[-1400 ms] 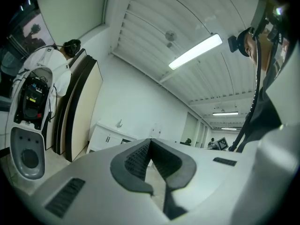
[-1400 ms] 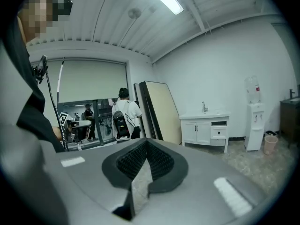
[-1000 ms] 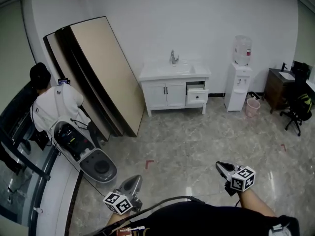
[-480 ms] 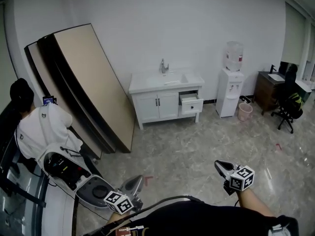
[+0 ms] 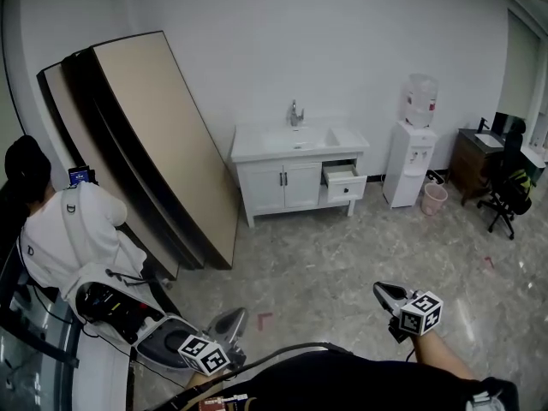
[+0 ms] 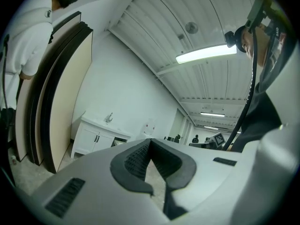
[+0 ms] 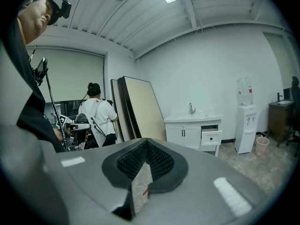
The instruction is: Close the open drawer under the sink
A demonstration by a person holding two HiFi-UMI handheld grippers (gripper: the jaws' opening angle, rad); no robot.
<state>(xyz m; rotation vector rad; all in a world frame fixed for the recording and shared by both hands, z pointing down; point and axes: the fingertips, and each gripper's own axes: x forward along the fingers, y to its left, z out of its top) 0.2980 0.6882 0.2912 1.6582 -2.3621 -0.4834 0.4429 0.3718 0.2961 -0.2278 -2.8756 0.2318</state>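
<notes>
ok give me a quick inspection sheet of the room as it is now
surface: grey tiled floor, small red mark
job's things: drawer under the sink stands open
clutter: pink bin by water dispenser
grippers: left gripper and right gripper shut, empty, far from drawer
cables: black cable near left gripper
surroundings: boards leaning on wall, person in white top, desk, office chair

Left gripper (image 5: 229,322) low and close to the body, pointing level, jaws together with nothing between them, right gripper (image 5: 387,293) further out, tipped slightly down, jaws closed and empty, right forearm (image 5: 441,355) behind it
</notes>
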